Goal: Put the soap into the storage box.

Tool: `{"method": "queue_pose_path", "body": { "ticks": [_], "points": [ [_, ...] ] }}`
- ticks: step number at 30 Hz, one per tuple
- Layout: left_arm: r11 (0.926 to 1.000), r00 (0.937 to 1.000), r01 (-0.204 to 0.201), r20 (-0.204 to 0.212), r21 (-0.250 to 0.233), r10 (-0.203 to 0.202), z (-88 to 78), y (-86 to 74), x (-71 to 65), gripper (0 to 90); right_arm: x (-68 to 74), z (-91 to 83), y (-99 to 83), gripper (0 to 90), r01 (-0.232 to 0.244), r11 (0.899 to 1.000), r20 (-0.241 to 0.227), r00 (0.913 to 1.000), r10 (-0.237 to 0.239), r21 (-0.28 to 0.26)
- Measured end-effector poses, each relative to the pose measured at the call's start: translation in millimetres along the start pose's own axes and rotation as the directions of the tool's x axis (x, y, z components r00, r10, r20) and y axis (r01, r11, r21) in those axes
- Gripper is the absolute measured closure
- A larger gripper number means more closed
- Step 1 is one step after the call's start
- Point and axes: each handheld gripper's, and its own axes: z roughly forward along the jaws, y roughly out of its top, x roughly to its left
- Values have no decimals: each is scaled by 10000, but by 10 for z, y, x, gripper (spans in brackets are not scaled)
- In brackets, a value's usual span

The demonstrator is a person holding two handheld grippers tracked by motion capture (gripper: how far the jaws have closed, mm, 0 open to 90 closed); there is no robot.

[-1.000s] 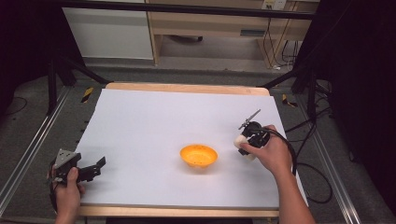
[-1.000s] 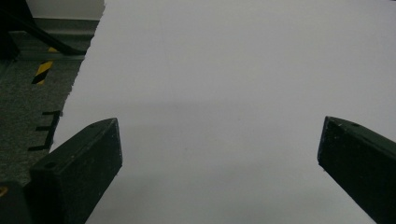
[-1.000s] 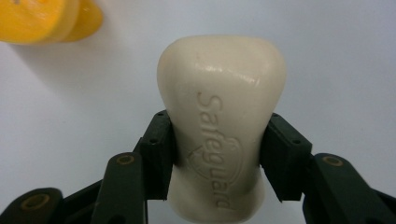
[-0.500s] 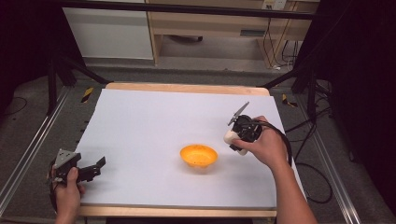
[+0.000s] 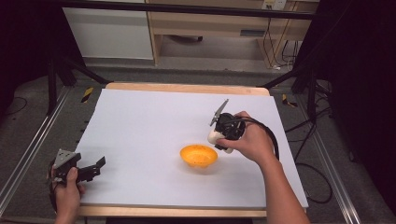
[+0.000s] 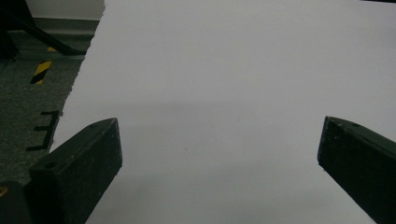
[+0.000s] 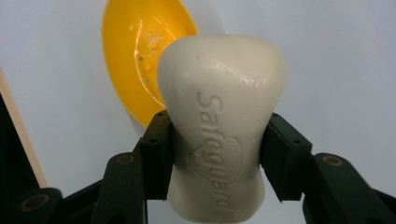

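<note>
Two hand-held grippers over a white-covered table (image 5: 154, 116): the right gripper (image 5: 219, 137), held above the surface just beside the rim of an orange bowl (image 5: 199, 156), has its jaws clamped on the waist of a cream soap bar (image 7: 219, 126) embossed "Safeguard". The left gripper (image 5: 93, 169) sits at the near left corner, jaws spread wide with nothing between them, well apart from the bowl.

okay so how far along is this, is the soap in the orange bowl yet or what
Not yet. Done: the right gripper is shut on the soap and holds it off the table. In hand: in the high view the soap sits just beside the bowl, close to its rim. Left, probably: move over the bowl, lower, release. The left gripper is open over bare table, near its edge.
</note>
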Motion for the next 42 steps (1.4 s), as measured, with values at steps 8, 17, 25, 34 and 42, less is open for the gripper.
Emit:
{"method": "queue_pose_path", "body": {
  "ticks": [8,17,25,34,42],
  "points": [
    [10000,10000,-12,-3,-4,12,-3,-1,0,0,93,158,200,500,793,9967,-313,9964,-787,160],
    [10000,10000,9,18,-6,-9,-2,0,4,0,194,313,389,500,1213,9917,-640,9909,-1184,437],
    [10000,10000,10,15,-7,-10,-2,0,4,0,239,455,486,500,1576,9855,-855,9847,-1521,622],
    [10000,10000,10,20,-13,-10,-4,-1,4,0,272,601,540,499,1766,9796,-1043,9805,-1665,958],
    [10000,10000,9,25,-19,-9,-2,0,6,0,254,664,518,491,1683,9824,-1172,9804,-1583,815]
  ]
}}
